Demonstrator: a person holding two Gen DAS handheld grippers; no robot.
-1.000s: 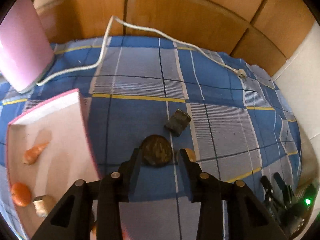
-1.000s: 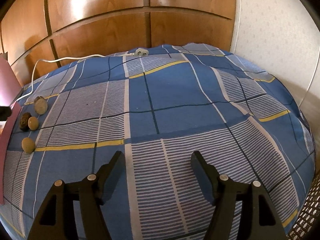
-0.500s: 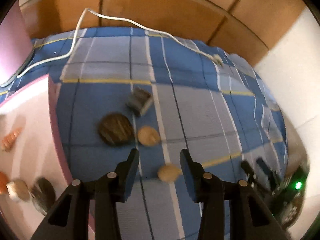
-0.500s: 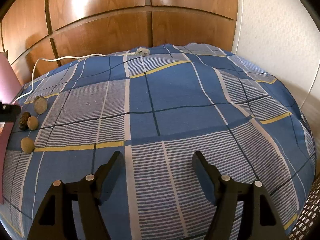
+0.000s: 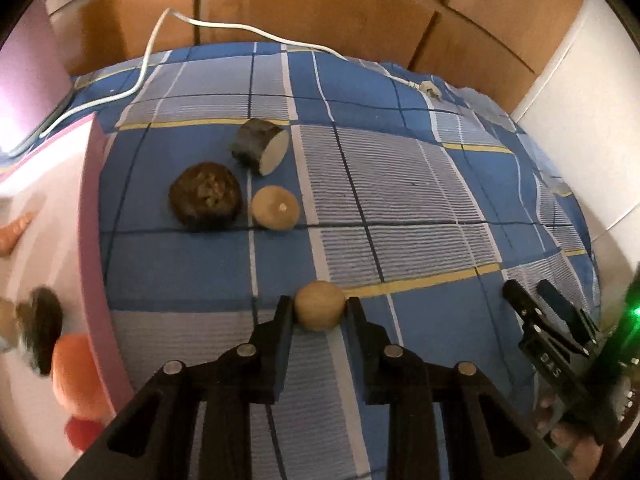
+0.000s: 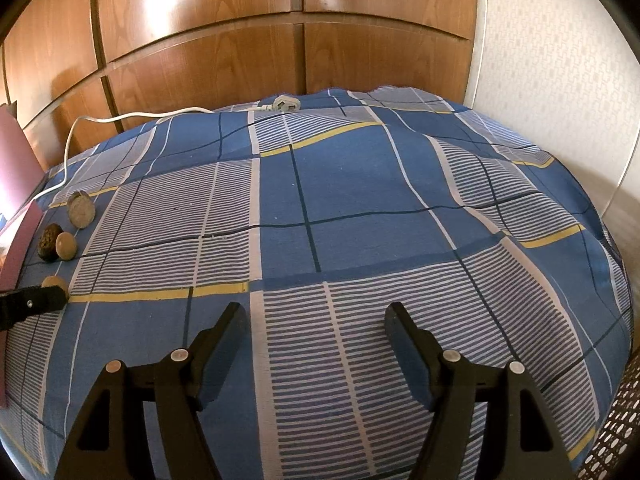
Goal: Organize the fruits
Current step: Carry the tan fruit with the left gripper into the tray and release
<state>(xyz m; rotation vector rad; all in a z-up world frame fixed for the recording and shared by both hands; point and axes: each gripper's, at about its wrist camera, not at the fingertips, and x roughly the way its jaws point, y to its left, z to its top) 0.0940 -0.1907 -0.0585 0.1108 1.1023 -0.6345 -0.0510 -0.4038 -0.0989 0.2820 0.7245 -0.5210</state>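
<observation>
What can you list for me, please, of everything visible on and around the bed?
tan ball: one, beige, on the bedsheet between the left tool's fingers.
tan round fruit: one, beige, beside the dark fruit.
dark rough fruit: one, brown, near the tray.
cut cylinder piece: one, grey with pale face, farthest back.
tray: one, pink rim, left; holds an orange fruit and a carrot.
cable: one, white, across the sheet.
bedsheet: one, blue check.
left tool: closing around the tan ball.
right tool: open, empty.
</observation>
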